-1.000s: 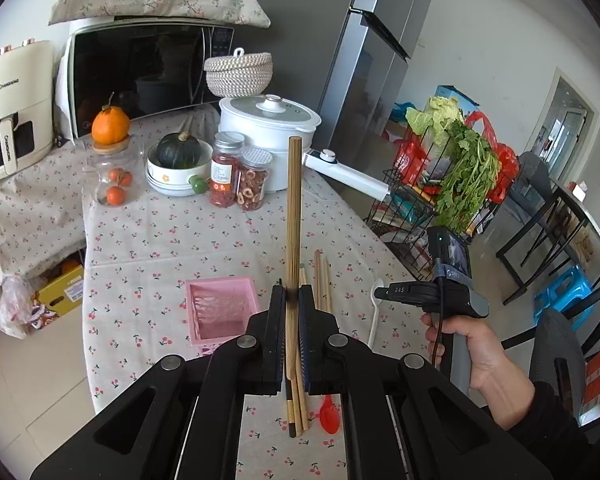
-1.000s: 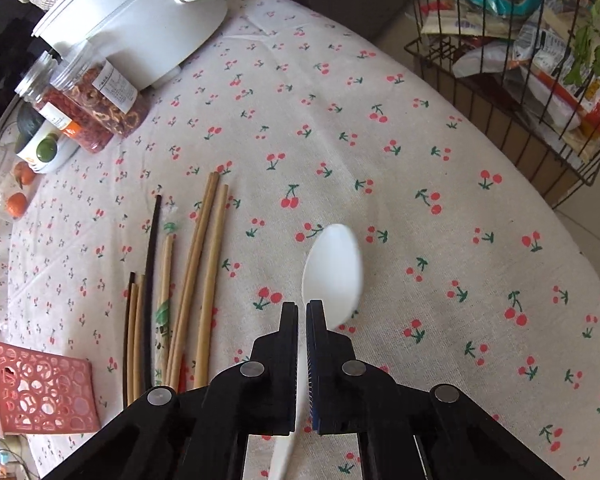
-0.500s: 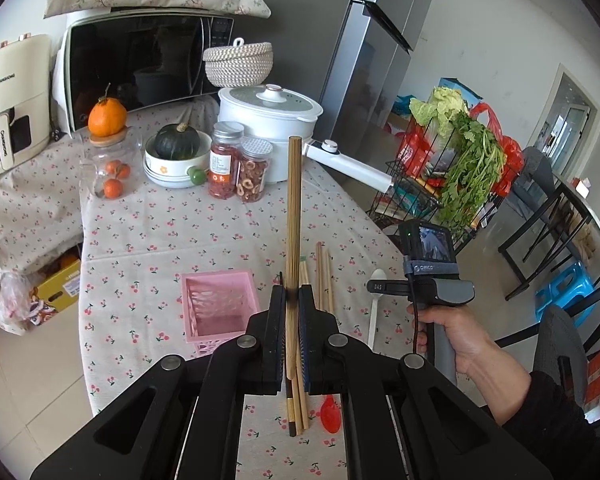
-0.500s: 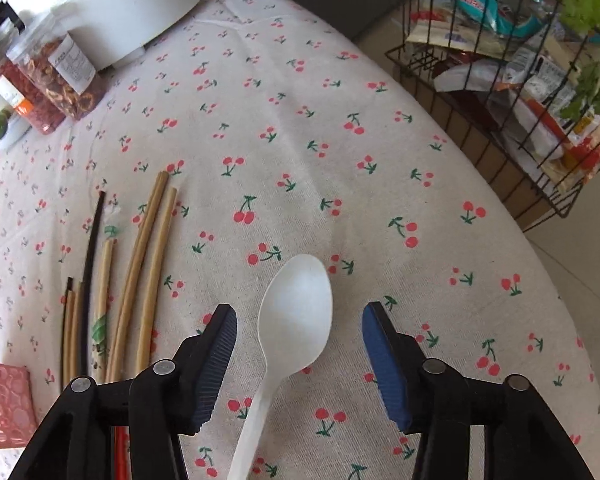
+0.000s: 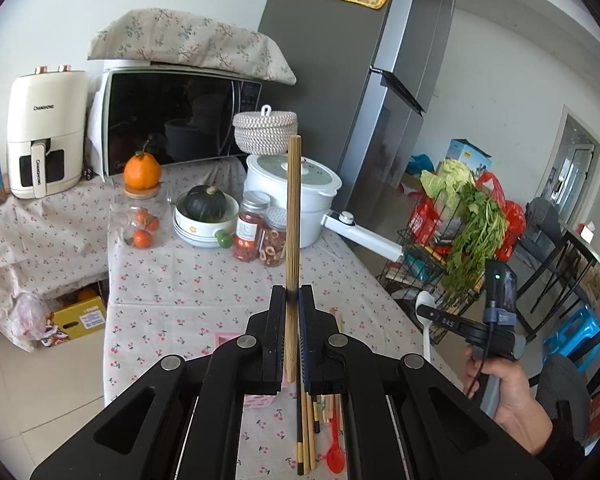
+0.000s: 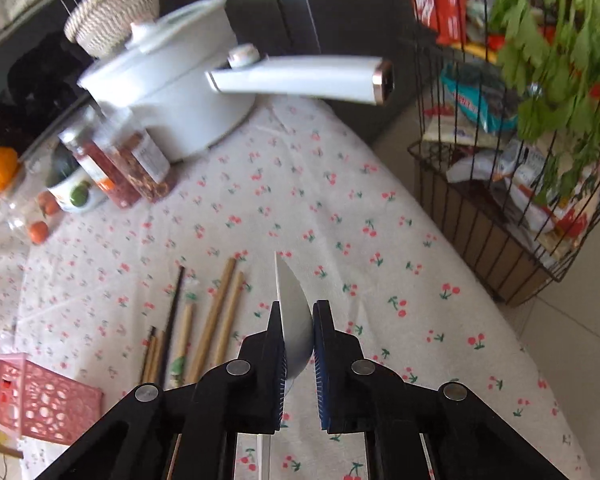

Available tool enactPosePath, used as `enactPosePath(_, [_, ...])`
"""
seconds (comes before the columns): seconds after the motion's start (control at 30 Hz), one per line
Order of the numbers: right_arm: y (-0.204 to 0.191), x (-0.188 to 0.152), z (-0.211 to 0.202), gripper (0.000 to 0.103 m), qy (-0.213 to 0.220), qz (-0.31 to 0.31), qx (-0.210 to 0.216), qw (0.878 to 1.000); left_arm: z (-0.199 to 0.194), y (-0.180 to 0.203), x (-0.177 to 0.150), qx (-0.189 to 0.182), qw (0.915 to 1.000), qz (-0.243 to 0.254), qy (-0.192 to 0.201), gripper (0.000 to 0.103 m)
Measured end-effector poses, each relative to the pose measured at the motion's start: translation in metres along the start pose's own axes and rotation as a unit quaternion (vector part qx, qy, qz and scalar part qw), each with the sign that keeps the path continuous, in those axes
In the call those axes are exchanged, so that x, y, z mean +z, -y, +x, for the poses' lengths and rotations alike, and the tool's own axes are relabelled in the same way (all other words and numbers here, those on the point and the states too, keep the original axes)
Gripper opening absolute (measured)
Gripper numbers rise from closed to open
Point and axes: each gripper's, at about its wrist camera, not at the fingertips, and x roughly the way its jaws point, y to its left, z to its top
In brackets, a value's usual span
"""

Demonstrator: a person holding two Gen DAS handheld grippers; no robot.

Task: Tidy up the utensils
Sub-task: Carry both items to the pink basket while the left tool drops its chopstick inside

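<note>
My left gripper (image 5: 292,300) is shut on a bamboo chopstick (image 5: 293,216) that stands upright above the table. My right gripper (image 6: 298,312) is shut on the bowl of a white plastic spoon (image 6: 294,320), turned on edge and lifted off the cloth; the spoon also shows in the left wrist view (image 5: 425,308), held at the right. Several chopsticks (image 6: 216,320) lie side by side on the cherry-print tablecloth (image 6: 340,208). A pink perforated basket (image 6: 40,400) sits at the lower left. A red spoon (image 5: 335,454) lies by the chopsticks' near ends.
A white pot (image 6: 168,96) with a long handle (image 6: 300,78), two spice jars (image 6: 116,160), a bowl with a squash (image 5: 206,216) and a jar with oranges (image 5: 142,200) stand at the table's far end. A wire rack of greens (image 6: 520,160) stands beyond the right edge.
My right gripper closed on the white spoon and lifted it off the table, tilting up. My left gripper rose with the chopstick still clamped.
</note>
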Motion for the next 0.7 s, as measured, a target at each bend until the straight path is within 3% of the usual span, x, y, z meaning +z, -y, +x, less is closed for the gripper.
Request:
enactPosePath(0.17, [-0.015, -0.003, -0.039, 0.01, 0.056, -0.019, 0.022, 0.998, 0.015, -0.007, -0.001, 0.058, 0.9971, 0.034, 0.034, 0.006])
enactPosePath(0.4, [-0.037, -0.011, -0.052, 0.01, 0.084, -0.041, 0.041, 0.995, 0.074, -0.039, -0.016, 0.061, 0.9965, 0.007, -0.056, 0.006])
enactPosePath(0.63, [-0.069, -0.019, -0.061, 0.01, 0.114, -0.051, 0.076, 0.989, 0.106, -0.057, -0.023, 0.052, 0.9951, -0.003, -0.084, 0.007])
enactPosePath(0.67, [-0.075, -0.021, -0.062, 0.01, 0.119, -0.05, 0.084, 0.988, 0.107, -0.059, -0.024, 0.05, 0.9948, -0.01, -0.089, 0.01])
enactPosePath(0.7, [-0.081, -0.022, -0.063, 0.01, 0.123, -0.048, 0.091, 0.987, 0.108, -0.06, -0.024, 0.048, 0.9943, -0.017, -0.094, 0.018])
